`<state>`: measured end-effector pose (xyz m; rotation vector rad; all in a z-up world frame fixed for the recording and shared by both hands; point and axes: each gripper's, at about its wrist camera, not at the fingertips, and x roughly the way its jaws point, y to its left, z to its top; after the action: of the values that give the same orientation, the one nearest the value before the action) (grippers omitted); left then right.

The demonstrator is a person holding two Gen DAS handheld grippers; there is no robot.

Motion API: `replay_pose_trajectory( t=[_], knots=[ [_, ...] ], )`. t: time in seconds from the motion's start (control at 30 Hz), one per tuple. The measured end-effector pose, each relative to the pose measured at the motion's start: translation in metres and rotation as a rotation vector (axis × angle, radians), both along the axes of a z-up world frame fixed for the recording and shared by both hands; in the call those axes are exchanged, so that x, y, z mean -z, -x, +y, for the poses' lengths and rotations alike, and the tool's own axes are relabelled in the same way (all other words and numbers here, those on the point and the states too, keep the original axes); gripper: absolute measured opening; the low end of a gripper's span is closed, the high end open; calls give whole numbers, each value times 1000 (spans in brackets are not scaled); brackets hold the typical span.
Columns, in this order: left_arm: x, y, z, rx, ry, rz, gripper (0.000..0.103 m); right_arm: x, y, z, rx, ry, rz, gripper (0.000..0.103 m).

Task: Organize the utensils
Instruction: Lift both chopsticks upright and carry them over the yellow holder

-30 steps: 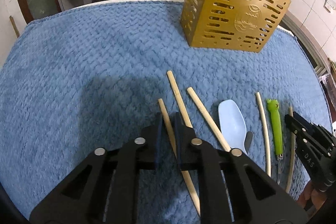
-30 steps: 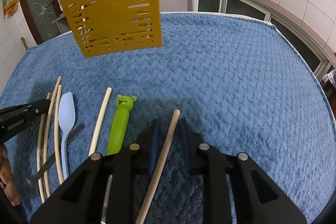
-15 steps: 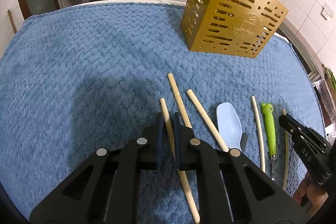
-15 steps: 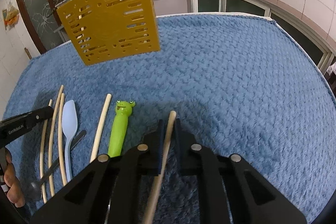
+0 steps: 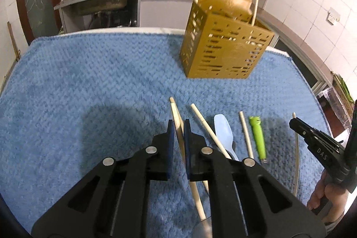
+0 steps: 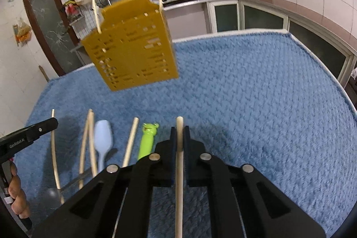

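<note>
We are at the lift-off step: each hand has a chopstick pinched and clear to carry toward the holder (image 5: 225,50), the gold slotted box that stands upright on the far side of the blue towel (image 5: 89,86) covering the bench, with two sticks already poking out of its top. Our left gripper (image 5: 177,126) has its fingers closed nearly all the way on the left chopstick (image 5: 176,115); the stick runs between the pads, its tip showing just past them and its tail trailing back under the gripper. Our right gripper (image 6: 179,134) is likewise clamped on the right chopstick (image 6: 179,162), which lies straight along the gap between the fingers with its tip just ahead of them. The next move, as we judge it, calls for tipping each stick toward upright over the holder's open top and letting go without fouling the sticks already there. Left on the towel, between the two grippers, lie more chopsticks (image 6: 130,142), a pale spoon (image 6: 102,137) and a green frog-handled utensil (image 6: 148,139).
</note>
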<state>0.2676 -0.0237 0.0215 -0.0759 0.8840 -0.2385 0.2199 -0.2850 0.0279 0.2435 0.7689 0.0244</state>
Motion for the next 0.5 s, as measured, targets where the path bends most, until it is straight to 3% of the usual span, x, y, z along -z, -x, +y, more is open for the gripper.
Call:
replay_pose_trajectory(
  t=[0.13, 0.3, 0.5],
  knots=[
    [-23, 15, 3, 22, 14, -62, 7, -23, 12, -3, -8, -1, -73, 6],
    [-48, 31, -4, 55, 16, -127, 5, -47, 26, -11, -33, -72, -199, 6],
    [-74, 39, -8, 67, 25, -222, 4, -60, 30, -11, -34, -37, -289, 6]
  ],
)
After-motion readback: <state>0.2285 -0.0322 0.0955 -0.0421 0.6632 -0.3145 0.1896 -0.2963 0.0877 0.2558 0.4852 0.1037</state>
